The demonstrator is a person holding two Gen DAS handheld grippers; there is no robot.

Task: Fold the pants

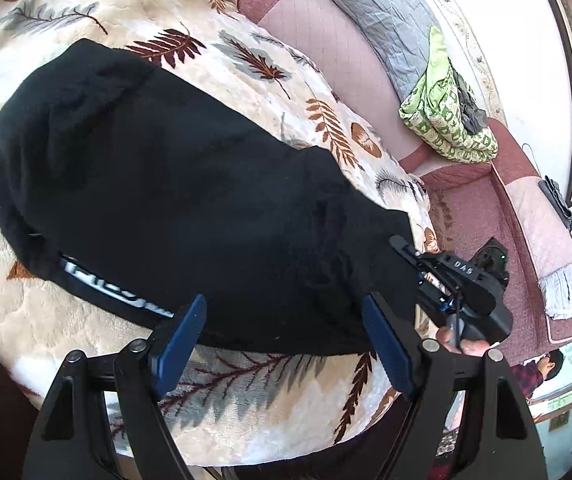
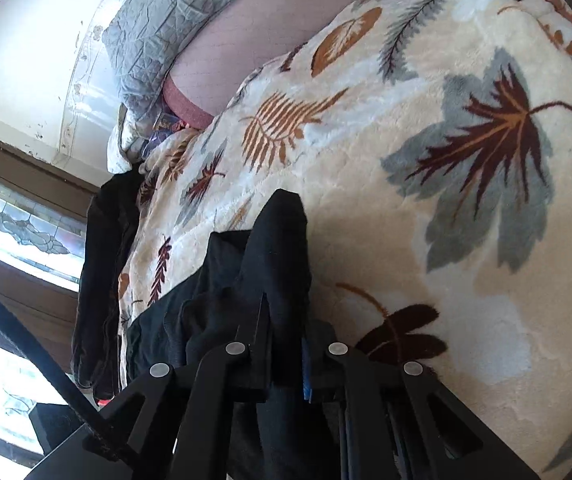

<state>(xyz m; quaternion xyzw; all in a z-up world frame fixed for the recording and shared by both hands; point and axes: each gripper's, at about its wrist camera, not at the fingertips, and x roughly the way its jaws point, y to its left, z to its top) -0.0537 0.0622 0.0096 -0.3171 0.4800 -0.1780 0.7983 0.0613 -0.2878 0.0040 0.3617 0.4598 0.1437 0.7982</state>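
Black pants (image 1: 174, 200) lie spread on a cream leaf-print blanket (image 1: 270, 400), with a white logo (image 1: 114, 292) near their front left edge. My left gripper (image 1: 286, 336) is open just above the pants' near edge, its blue pads (image 1: 180, 340) apart and empty. My right gripper (image 2: 286, 332) is shut on a fold of the black pants (image 2: 282, 248), lifted a little off the blanket (image 2: 445, 120). In the left wrist view the right gripper (image 1: 401, 248) sits at the pants' right end.
A pink sofa (image 1: 325, 40) with a grey quilt (image 1: 381, 12) runs behind the blanket. A green patterned cloth (image 1: 445, 120) lies on it. A person (image 1: 545, 368) sits low at the right. Dark clothing (image 2: 102, 272) hangs at the blanket's left edge by a window.
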